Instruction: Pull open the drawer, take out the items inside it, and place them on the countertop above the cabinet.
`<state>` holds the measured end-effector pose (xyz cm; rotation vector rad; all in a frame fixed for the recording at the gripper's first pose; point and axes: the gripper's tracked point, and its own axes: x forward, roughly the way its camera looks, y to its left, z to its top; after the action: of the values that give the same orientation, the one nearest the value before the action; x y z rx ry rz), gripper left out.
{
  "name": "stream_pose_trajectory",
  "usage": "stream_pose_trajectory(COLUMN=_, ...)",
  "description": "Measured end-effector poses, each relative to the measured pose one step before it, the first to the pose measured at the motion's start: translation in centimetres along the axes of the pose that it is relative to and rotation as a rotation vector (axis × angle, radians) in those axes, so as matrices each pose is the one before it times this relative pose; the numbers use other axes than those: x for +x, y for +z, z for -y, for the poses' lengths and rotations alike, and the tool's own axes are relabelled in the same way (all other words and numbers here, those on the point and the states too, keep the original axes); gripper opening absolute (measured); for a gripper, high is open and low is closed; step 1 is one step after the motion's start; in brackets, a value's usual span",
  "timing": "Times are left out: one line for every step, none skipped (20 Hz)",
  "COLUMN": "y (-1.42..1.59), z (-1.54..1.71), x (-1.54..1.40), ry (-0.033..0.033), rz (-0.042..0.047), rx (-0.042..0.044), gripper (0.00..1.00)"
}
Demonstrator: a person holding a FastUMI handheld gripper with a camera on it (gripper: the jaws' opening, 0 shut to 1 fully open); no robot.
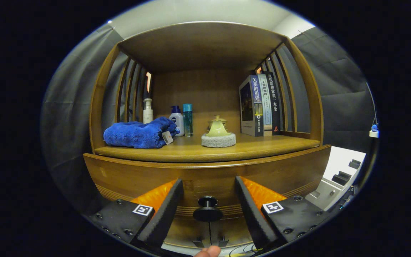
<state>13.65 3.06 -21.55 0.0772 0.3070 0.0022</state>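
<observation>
Wooden cabinet (205,171): the drawer front (127,178) sits flush with the carcass, so the drawer is closed and its contents are hidden. This fits either a drawer yet to be pulled or one pushed back after emptying — the items on the countertop do not settle which.

Gripper (208,208): the fingers stand wide apart, holding nothing. They flank the dark round knob (207,208) of the drawer, one finger on each side, with clear gaps between finger faces and knob. The knob lies on the centreline between the fingers, which is where it must be for both faces to meet it evenly if they close. A fingertip (208,251) of the person shows at the base of the gripper, below the knob.

Countertop (227,150), above the drawer:
- folded blue towel (137,134) at the left, lying flat, with a tag at its near corner;
- white pump bottle (148,111), a white bottle with a blue cap (177,119) and a slim teal bottle (188,119), upright behind and beside the towel;
- pale ceramic piece on a grey round pad (218,134), near the middle;
- three books (260,105) standing upright at the right, leaning against the slatted side — the slats keep them from toppling.
</observation>
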Motion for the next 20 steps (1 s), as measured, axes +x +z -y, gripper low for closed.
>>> stream_pose_trajectory(y=0.066, z=0.037, x=0.478, ry=-0.00044, rz=0.00124, rx=-0.00467, gripper=0.96)
stream_pose_trajectory(y=0.156, z=0.026, x=0.458, ry=-0.00158, rz=0.00029, rx=-0.00717, gripper=0.96)
stream_pose_trajectory(y=0.004, z=-0.032, x=0.464, ry=-0.00143, rz=-0.00456, rx=-0.00759, gripper=0.96)
stream_pose_trajectory(y=0.047, z=0.026, x=0.067, ry=-0.00493, rz=-0.00005, rx=-0.01239, gripper=0.97)
stream_pose_trajectory(y=0.062, z=0.057, x=0.156, ry=-0.00266, rz=0.00004, rx=-0.00566, gripper=0.97)
stream_pose_trajectory(y=-0.031, z=0.027, x=-0.097, ry=-0.00042, rz=-0.00098, rx=-0.00084, gripper=0.97)
stream_pose_trajectory(y=-0.044, z=-0.046, x=0.036, ry=0.00066, rz=0.00233, rx=0.00102, gripper=0.97)
stream_pose_trajectory(y=-0.009, z=0.029, x=-0.058, ry=0.00101, rz=0.00024, rx=-0.00207, gripper=0.98)
stream_pose_trajectory(y=0.02, z=0.034, x=0.081, ry=0.00037, rz=0.00133, rx=-0.0009, gripper=0.98)
stream_pose_trajectory(y=-0.027, z=-0.021, x=-0.023, ry=-0.00021, rz=0.00068, rx=-0.0004, gripper=0.98)
stream_pose_trajectory(y=0.005, z=0.023, x=-0.058, ry=-0.00011, rz=0.00144, rx=-0.00136, gripper=0.98)
stream_pose_trajectory(y=0.013, z=0.003, x=-0.025, ry=0.00038, rz=-0.00014, rx=0.00224, gripper=0.98)
stream_pose_trajectory(y=-0.027, z=-0.006, x=0.043, ry=0.00046, rz=-0.00056, rx=0.00249, gripper=0.98)
stream_pose_trajectory(y=0.032, z=0.043, x=-0.007, ry=0.0009, rz=-0.0025, rx=0.00053, gripper=0.98)
stream_pose_trajectory(y=0.103, z=0.021, x=-0.095, ry=0.00023, rz=-0.00045, rx=0.00171, gripper=0.98)
stream_pose_trajectory(y=0.19, z=0.116, x=-0.292, ry=-0.00313, rz=0.00139, rx=0.00167, gripper=0.98)
stream_pose_trajectory(y=0.283, z=0.152, x=-0.287, ry=-0.00387, rz=0.00835, rx=0.00071, gripper=0.98)
stream_pose_trajectory(y=0.521, z=0.011, x=-0.325, ry=0.00218, rz=0.01268, rx=0.00103, gripper=0.98)
stream_pose_trajectory(y=0.593, z=0.144, x=-0.445, ry=-0.00362, rz=0.01488, rx=-0.00357, gripper=0.98)
stream_pose_trajectory(y=0.409, z=0.219, x=-0.761, ry=-0.00553, rz=0.00644, rx=-0.00803, gripper=0.98)
